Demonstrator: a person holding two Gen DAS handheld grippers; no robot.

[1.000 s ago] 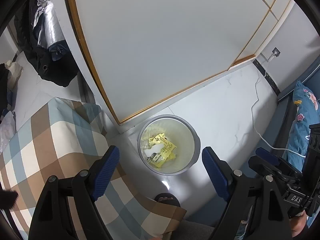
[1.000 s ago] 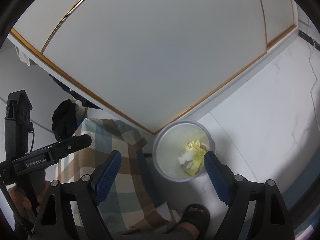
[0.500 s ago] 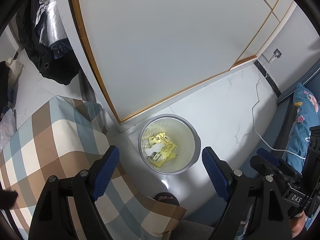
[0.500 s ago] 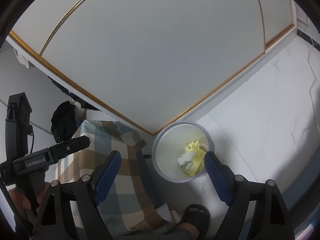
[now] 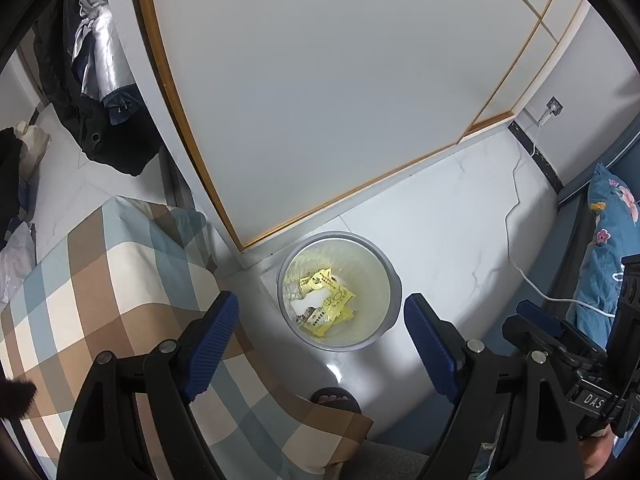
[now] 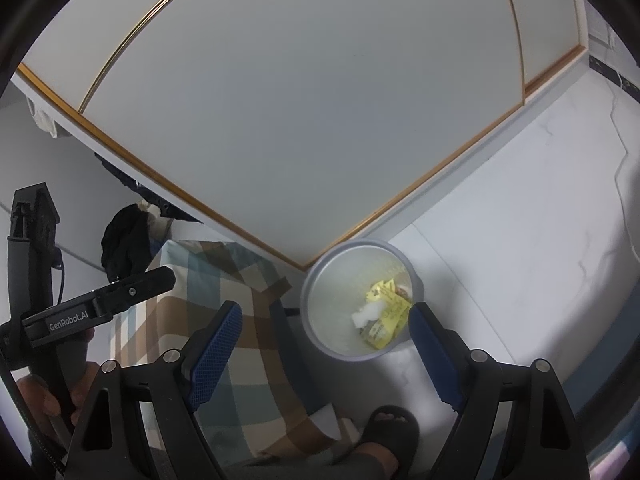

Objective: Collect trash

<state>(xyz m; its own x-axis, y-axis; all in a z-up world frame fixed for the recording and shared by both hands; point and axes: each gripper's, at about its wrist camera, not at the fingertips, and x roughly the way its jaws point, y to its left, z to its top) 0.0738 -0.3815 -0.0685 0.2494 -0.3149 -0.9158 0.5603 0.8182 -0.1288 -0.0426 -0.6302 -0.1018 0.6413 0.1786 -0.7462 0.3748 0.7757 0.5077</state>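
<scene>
Both claws [image 5: 322, 338] [image 6: 326, 346] spread, empty, above bin [image 5: 394, 280]; checked cloth edge [image 5: 208, 276] beside rim.

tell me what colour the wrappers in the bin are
Yellow wrappers, clearest in the left wrist view.

Below you, a round grey bin [image 5: 394, 292] stands upright on the white marble-look floor [image 5: 452, 220], its open mouth facing up. It sits just in front of the white cupboard door's gold-trimmed lower corner and close beside the edge of the checked cloth. Inside, at the bottom, you can see several crumpled yellow wrappers [image 5: 326, 306] with dark print, lying in a loose pile, and a scrap of white tissue [image 6: 366, 314] among them. The wrappers lie toward one side of the bin, touching each other. From the right wrist view the bin [image 6: 320, 280] shows the same contents.
</scene>
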